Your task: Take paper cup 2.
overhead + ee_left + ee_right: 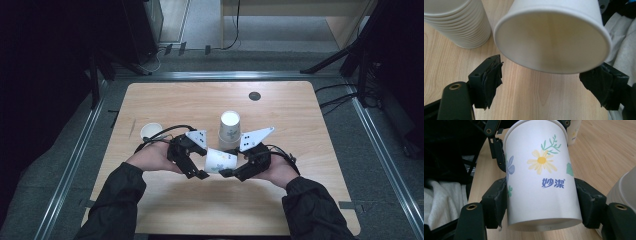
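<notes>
A white paper cup (220, 161) printed with flowers lies on its side in the air between my two grippers, just above the wooden table (300, 110). My right gripper (541, 205) is shut on the cup (541, 177), with its pads pressed on both sides near the base. My left gripper (547, 85) faces the open mouth of the cup (554, 37). Its jaws stand wide on either side of the rim and the pads do not touch it. From above, the left gripper (200, 167) and the right gripper (227, 170) meet at the cup.
A stack of upturned paper cups (229, 129) stands just behind the grippers, close to the held cup. A single upright cup (151, 131) stands at the left of the table. A dark round spot (255, 96) marks the far side.
</notes>
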`<state>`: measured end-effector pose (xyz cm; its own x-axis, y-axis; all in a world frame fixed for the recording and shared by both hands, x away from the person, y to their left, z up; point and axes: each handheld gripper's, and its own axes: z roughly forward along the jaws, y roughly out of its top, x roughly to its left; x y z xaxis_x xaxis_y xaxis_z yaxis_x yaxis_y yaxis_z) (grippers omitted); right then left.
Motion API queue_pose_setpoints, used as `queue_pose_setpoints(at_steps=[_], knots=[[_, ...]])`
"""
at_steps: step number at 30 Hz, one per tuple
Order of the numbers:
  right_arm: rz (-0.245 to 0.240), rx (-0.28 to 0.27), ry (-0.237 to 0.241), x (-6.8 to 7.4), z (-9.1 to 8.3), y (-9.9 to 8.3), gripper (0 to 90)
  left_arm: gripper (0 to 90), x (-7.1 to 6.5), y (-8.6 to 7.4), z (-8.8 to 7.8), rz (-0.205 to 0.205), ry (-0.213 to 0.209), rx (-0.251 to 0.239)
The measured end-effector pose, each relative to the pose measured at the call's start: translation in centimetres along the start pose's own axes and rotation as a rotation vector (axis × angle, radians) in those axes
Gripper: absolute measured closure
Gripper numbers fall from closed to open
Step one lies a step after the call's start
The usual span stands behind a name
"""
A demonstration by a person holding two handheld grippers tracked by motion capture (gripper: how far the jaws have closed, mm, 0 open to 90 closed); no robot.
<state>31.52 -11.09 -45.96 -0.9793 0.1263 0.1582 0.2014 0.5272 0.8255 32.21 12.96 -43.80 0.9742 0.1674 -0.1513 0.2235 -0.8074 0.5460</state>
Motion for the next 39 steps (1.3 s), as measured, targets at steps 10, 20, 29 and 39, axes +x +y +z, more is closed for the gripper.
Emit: queue_pose_setpoints(at_steps=[10, 20, 29, 39], knots=[[0.006, -0.027, 0.028, -0.4, -0.3, 0.3, 33.6, 19.2, -0.1, -1.7, -1.0, -0.057, -0.017, -0.127], [0.002, -0.023, 0.068, -0.4, 0.0, 0.6, 33.6, 17.4, -0.4, -2.2, -1.1, -0.087, -0.041, -0.257], [-0.001, -0.041, 0.087, -0.3, 0.0, 0.7, 33.6, 16.9, -0.3, -2.3, -0.9, -0.083, -0.082, -0.361], [0.005, -0.041, 0.098, -0.2, 0.2, 0.7, 33.6, 20.9, -0.4, -2.2, -0.6, -0.083, -0.080, -0.368]])
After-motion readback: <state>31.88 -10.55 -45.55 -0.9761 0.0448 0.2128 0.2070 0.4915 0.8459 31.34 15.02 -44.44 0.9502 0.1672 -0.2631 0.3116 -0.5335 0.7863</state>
